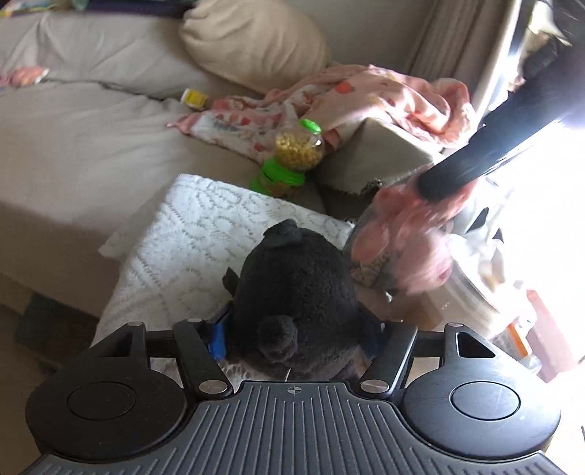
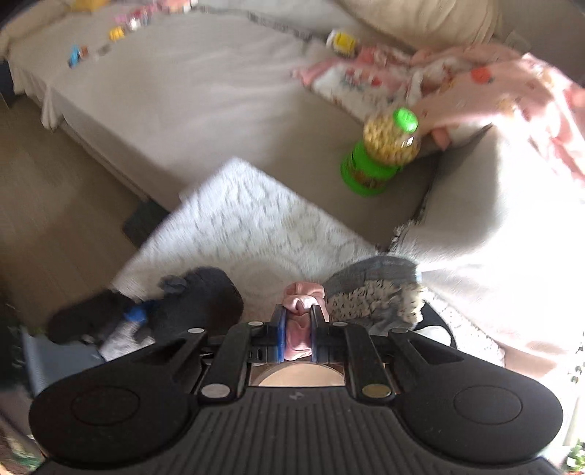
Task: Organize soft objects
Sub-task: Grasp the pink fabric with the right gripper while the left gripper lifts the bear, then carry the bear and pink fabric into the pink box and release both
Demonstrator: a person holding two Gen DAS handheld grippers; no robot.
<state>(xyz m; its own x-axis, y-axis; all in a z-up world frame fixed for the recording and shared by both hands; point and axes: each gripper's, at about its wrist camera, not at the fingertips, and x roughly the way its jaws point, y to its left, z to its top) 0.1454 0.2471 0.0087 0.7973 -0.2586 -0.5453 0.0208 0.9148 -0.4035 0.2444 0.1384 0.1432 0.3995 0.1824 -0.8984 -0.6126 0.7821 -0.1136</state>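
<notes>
My left gripper [image 1: 294,329] is shut on a black plush toy [image 1: 296,288] and holds it above a white quilted pillow [image 1: 204,234]. The same toy [image 2: 197,299] shows at the lower left of the right wrist view. My right gripper [image 2: 298,321] is shut on a pink soft cloth [image 2: 301,296], with a grey patterned fabric piece [image 2: 373,292] hanging beside it. In the left wrist view that pink cloth bundle [image 1: 409,234] hangs blurred under a black arm sleeve [image 1: 493,142] at the right.
A beige sofa [image 1: 91,146] carries a beige cushion [image 1: 252,44], a crumpled pink patterned blanket [image 1: 365,98], a green-capped jar of yellow bits [image 1: 292,157] and small toys [image 2: 117,33]. A white container [image 1: 475,277] stands at the right. Wooden floor [image 2: 55,182] lies left.
</notes>
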